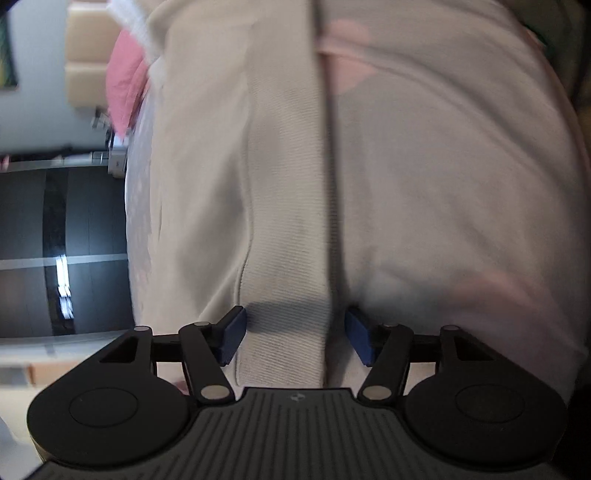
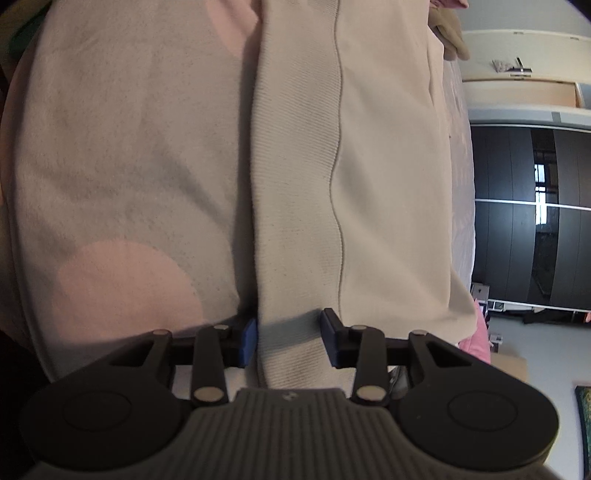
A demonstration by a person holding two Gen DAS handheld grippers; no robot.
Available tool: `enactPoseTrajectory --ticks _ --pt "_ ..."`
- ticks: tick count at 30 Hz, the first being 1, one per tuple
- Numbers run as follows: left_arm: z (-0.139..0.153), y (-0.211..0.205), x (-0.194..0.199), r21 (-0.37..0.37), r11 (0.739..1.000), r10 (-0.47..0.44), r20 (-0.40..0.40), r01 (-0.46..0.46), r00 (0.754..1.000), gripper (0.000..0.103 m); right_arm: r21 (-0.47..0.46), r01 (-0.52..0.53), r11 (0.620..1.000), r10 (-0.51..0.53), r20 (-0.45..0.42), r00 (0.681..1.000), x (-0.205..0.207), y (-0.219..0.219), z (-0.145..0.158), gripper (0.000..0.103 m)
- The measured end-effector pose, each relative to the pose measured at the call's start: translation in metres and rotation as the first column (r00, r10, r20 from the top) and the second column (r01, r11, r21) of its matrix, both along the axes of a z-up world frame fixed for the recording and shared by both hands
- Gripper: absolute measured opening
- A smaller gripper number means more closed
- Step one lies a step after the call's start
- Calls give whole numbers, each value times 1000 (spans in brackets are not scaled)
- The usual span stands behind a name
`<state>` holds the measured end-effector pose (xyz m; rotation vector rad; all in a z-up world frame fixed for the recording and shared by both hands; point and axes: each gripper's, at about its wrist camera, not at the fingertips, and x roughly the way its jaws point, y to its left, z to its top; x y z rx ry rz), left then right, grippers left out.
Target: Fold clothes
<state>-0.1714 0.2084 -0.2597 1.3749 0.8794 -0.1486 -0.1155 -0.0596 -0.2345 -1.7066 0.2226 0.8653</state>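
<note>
A cream sweatshirt with a ribbed hem band fills both views; it also shows in the right wrist view, with its ribbed band. It lies over a grey fleece cloth with pink spots, also seen in the right wrist view. My left gripper has its blue pads either side of the ribbed band, jaws partly apart. My right gripper also straddles the band with its blue pads against its edges.
Both views are rolled sideways. A pink garment lies beyond the sweatshirt, and its edge shows in the right wrist view. A dark glossy wardrobe stands at the side, also in the right wrist view. A tan cloth lies at the top.
</note>
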Motion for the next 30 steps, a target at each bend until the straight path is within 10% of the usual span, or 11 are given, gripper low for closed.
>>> enactPoseTrajectory --ticks 3,6,12,16,21,30 --pt "2 -3 9 -31 998 59 35 -58 998 54 15 -24 1000 23 53 998 -2 1 -6 40" --pt "12 -7 9 -55 992 111 16 -110 994 20 14 -34 999 33 92 995 -13 -3 -7 40" --pt "-5 -18 -12 105 994 -14 45 10 999 19 4 -65 998 65 81 995 -21 -18 -5 39" --pt "-5 -19 4 60 997 40 62 -44 997 20 31 -43 999 39 121 992 -12 -12 -13 42" --pt "14 -16 12 -47 988 151 50 -149 987 10 54 -10 999 4 126 992 -9 -9 -15 18" --pt "131 7 16 -482 813 426 109 -327 898 6 354 55 934 -144 231 962 5 1 50 11"
